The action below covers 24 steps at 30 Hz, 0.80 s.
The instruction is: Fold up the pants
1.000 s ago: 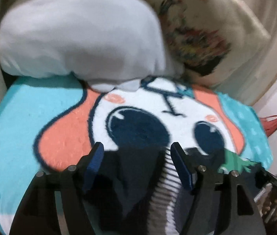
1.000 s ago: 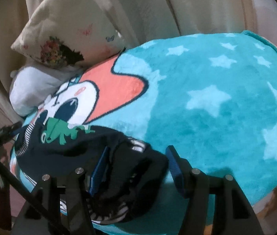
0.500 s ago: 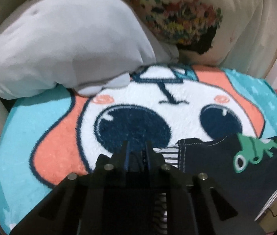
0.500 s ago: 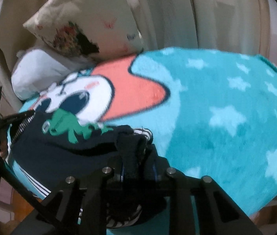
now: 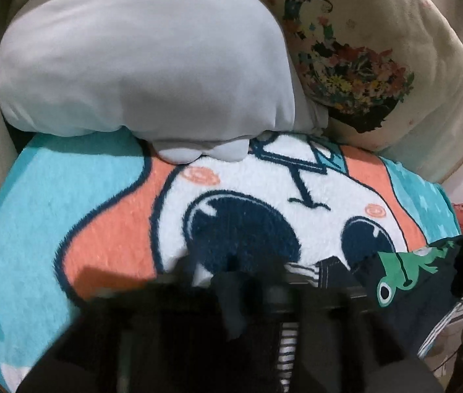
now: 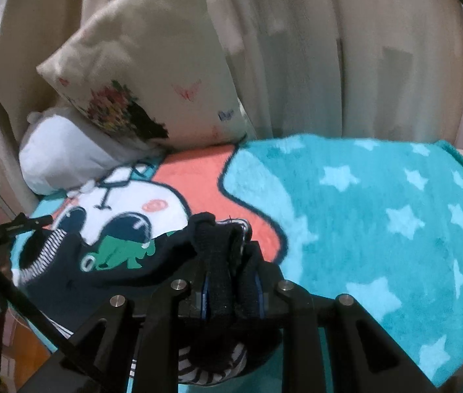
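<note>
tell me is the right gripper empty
No, the right gripper is clamped on a bunched dark fold of the pants, which sticks up between its pads.

My left wrist cam sits low and close over the blanket (image 5: 51, 229), angled down and toward the head of the bed, with the white pillow (image 5: 139, 65) and floral pillow (image 5: 362, 52) filling the top and its own left gripper (image 5: 251, 281) a dark blur at the bottom edge. My right wrist cam looks from further along the bed, also tilted down along the right gripper (image 6: 231, 281), taking in more of the starred blanket (image 6: 378, 213), the curtain (image 6: 329, 49) and both pillows, smaller, at upper left. Both views share the blanket's cartoon face, the two pillows and the frog print on the pants (image 5: 404, 268) (image 6: 113, 252).
</note>
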{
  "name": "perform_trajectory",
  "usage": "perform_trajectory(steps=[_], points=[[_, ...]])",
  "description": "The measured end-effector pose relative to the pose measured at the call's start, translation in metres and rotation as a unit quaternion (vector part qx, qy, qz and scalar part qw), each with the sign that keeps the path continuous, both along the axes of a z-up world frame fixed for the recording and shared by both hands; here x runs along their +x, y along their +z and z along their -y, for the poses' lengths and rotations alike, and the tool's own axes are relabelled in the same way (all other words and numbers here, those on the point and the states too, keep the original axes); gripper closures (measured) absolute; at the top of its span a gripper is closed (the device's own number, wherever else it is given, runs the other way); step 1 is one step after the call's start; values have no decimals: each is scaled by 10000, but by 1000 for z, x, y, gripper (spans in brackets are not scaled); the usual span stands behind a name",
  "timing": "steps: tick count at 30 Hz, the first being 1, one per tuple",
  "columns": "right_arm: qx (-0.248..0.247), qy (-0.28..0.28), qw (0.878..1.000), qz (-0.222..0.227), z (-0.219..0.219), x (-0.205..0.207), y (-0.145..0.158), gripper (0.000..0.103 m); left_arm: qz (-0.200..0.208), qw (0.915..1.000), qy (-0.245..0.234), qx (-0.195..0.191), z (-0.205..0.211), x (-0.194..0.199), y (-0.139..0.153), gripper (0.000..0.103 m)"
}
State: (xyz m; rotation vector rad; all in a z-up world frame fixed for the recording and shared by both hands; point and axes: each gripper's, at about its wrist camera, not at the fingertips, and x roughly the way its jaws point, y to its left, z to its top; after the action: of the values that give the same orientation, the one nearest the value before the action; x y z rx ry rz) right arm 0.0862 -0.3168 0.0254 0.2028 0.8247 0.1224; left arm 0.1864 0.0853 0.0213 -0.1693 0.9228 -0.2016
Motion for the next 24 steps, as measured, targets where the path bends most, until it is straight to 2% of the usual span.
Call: perform_trajectory(steps=[2, 4, 6, 8, 10, 11, 12, 13, 14, 15, 17, 24], points=[[-25, 2, 10000, -90, 0, 2, -8, 81, 127, 9999, 32, 20, -1, -5, 0, 37], [22, -16, 9999, -138, 2, 3, -13, 81, 96, 9999, -12, -75, -3, -4, -1, 35], [74, -21, 9998, -187, 4, 5, -18, 81, -110, 9996, -20, -247, -3, 0, -8, 25], [97, -18, 9997, -229, 5, 7, -22, 81, -409, 9986, -172, -279, 8, 6, -19, 24], [117, -24, 9996, -271, 5, 10, -27, 81, -391, 9984, -342, 206, 29, 3, -27, 24], [119, -28, 9995, -281, 5, 11, -28, 81, -263, 9978, -381, 478, 37, 0, -28, 35], [115, -31, 9995, -279, 4, 11, -28, 81, -192, 9966, -463, 657, 45, -2, -29, 59], [114, -28, 9996, -267, 3, 12, -28, 81, -134, 9960, -507, 722, 49, -3, -27, 68], [127, -27, 9997, -225, 3, 11, -26, 81, -121, 9965, -523, 639, 50, -4, -25, 81], [150, -32, 9997, -189, 3, 12, -24, 81, -74, 9970, -492, 587, 50, -5, -21, 85], [211, -55, 9997, -70, 4, 13, -16, 81, 13, 9975, -419, 563, 47, -7, -15, 87], [246, -71, 9993, 282, 5, 24, 9, 81, 216, 9990, -201, 335, 31, 2, 10, 88]])
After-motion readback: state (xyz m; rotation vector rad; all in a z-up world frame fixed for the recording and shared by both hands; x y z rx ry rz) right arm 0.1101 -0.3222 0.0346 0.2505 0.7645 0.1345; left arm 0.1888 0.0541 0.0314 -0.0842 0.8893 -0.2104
